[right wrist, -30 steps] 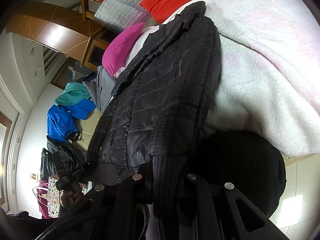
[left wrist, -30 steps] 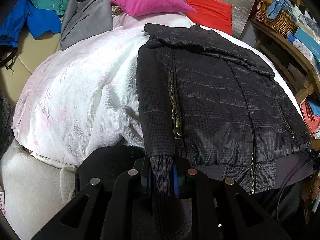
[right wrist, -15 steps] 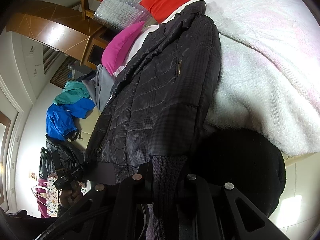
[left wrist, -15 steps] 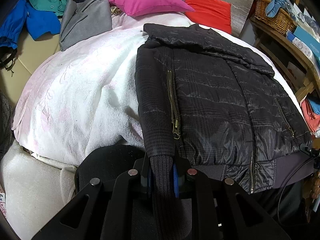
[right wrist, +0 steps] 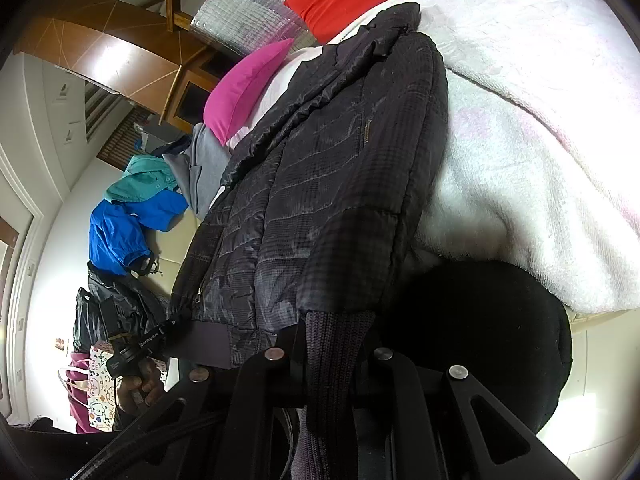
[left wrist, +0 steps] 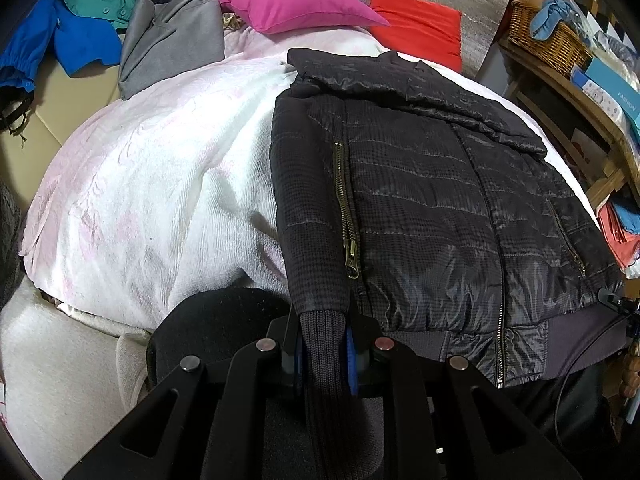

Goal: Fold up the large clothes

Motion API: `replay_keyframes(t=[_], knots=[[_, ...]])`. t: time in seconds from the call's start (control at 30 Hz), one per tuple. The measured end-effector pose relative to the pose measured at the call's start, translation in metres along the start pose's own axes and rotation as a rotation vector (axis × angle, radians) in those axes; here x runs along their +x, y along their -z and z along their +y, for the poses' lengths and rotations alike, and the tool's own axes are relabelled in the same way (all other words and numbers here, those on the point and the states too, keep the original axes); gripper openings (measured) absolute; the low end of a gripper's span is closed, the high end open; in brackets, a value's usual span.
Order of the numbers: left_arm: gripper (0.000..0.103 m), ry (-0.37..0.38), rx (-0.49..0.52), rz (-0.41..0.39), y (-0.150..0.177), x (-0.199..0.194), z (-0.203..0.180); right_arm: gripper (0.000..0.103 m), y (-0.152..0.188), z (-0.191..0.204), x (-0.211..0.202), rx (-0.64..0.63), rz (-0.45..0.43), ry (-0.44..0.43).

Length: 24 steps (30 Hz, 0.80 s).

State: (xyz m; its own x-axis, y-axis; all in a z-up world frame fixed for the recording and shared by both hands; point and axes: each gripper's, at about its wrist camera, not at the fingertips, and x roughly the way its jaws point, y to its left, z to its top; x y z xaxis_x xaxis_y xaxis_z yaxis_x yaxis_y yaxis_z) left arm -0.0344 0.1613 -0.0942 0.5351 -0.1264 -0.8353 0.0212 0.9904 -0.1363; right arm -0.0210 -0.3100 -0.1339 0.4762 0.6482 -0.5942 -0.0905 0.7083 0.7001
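A black quilted jacket [left wrist: 432, 208] lies front up on a white and pink blanket [left wrist: 152, 184], collar toward the pillows and hem toward me. Its left sleeve runs down along the jacket's left edge and ends in a ribbed knit cuff [left wrist: 322, 330]. My left gripper [left wrist: 324, 346] is shut on that cuff at the hem end. In the right wrist view the jacket [right wrist: 320, 184] shows from its other side. There my right gripper [right wrist: 332, 346] is shut on the other sleeve's ribbed cuff [right wrist: 334, 332]. The left gripper [right wrist: 134, 350], held in a hand, appears at the hem's far end.
A pink pillow [left wrist: 296, 4] and a red cushion [left wrist: 416, 20] lie at the head of the bed. Grey [left wrist: 172, 40], blue [left wrist: 76, 40] and teal garments sit at the far left. A wicker basket [left wrist: 548, 36] stands on wooden shelves at the right. A black round cushion [right wrist: 480, 336] sits at the bed's near edge.
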Motion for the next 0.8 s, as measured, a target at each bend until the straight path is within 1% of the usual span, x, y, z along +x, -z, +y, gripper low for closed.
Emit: replay_keyframes(t=[0.57,0.8], knots=[[0.017,-0.008,0.011,0.007,-0.0003,0.0016,-0.0017,0.013,0.0041,0.0006,0.0001,-0.001,0.022,-0.001],[0.017,-0.015,0.017,0.011,-0.0016,0.0024,-0.0041,0.013,0.0042,-0.0029,-0.0009,0.001,0.028,-0.014]])
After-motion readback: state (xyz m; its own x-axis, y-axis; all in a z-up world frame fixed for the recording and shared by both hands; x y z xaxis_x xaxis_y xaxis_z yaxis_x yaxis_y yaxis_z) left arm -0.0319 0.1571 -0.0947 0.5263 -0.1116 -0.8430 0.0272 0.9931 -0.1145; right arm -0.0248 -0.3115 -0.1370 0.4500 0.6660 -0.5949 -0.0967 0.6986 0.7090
